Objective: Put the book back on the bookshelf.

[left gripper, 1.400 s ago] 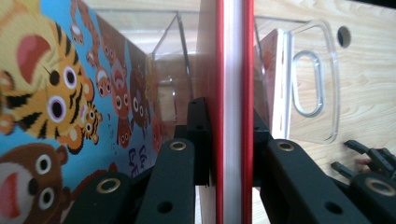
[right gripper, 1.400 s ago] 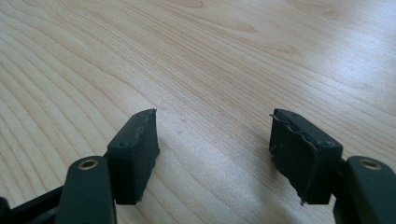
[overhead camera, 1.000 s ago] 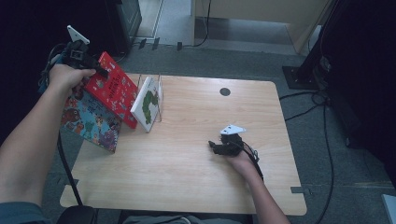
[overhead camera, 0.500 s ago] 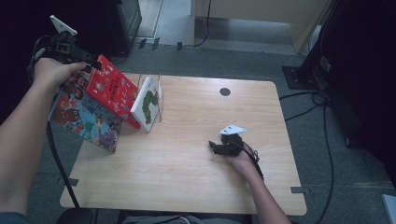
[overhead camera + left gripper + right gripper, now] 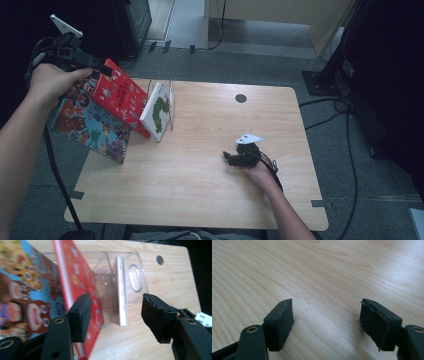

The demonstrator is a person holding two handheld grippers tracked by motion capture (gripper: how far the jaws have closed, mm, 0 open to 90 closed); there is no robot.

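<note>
Left tool (image 5: pixel 115 315) gaping, empty, just above red book (image 5: pixel 75 282) leaning beside clear stand (image 5: pixel 136 277).

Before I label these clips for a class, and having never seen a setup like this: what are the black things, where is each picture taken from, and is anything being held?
No robot here: a person holds a hand-operated two-jaw gripper in each hand. The high view looks down on a wooden table. Each of the other two pictures comes from a camera riding on one gripper, looking along its black jaws.

The left gripper is raised at the table's left edge, jaws apart, pointing at a red book. That book leans against a clear plastic book stand, which holds a white book. A blue picture book leans behind the red one.

The right gripper rests low over bare wood, jaws apart.

Neither gripper holds anything.
</note>
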